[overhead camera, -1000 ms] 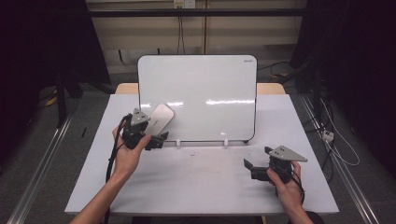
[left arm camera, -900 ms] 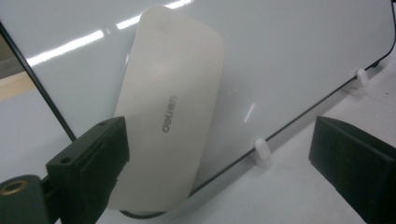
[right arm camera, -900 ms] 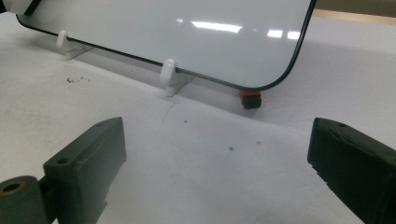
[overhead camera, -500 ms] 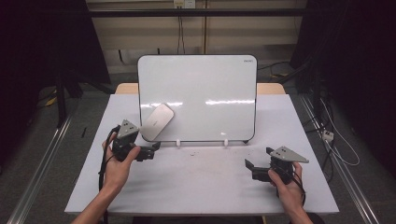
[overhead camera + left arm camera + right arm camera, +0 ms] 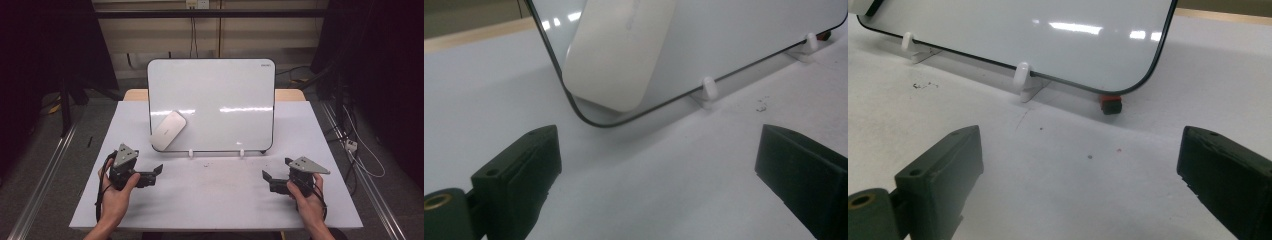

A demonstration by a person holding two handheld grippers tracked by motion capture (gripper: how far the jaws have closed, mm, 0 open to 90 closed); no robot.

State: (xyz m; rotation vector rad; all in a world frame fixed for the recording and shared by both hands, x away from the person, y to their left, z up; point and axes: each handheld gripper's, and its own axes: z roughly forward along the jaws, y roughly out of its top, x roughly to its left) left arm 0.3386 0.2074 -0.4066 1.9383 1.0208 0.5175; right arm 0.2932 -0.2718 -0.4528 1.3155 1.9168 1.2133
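**Both grippers empty, eraser stuck low on the board**

Left gripper point(image 5: 156, 172) sits on the table point(image 5: 215, 200) at about 8 o'clock from the whiteboard's middle, held in the person's left hand point(image 5: 116, 192). Its jaws stand wide apart with nothing between them, and they point toward 3 o'clock across the tabletop. Up at 1 o'clock from that gripper is the eraser point(image 5: 168, 130), a flat, pale, off-white pad with rounded corners and a smooth face. It clings to the whiteboard point(image 5: 225, 90) at the board's lower left corner, tilted so its long side runs from 7 o'clock to 1 o'clock. In the left gripper view the eraser point(image 5: 621, 50) reaches almost to the board's black rim and stays clear of both jaws. The whiteboard stands upright, leaning back, on two small white feet point(image 5: 1023, 77), and its surface is clean and glossy. Right gripper point(image 5: 267, 179) rests at 5 o'clock from the board's middle in the right hand point(image 5: 306, 197), jaws spread wide and empty, pointing toward 9 o'clock.
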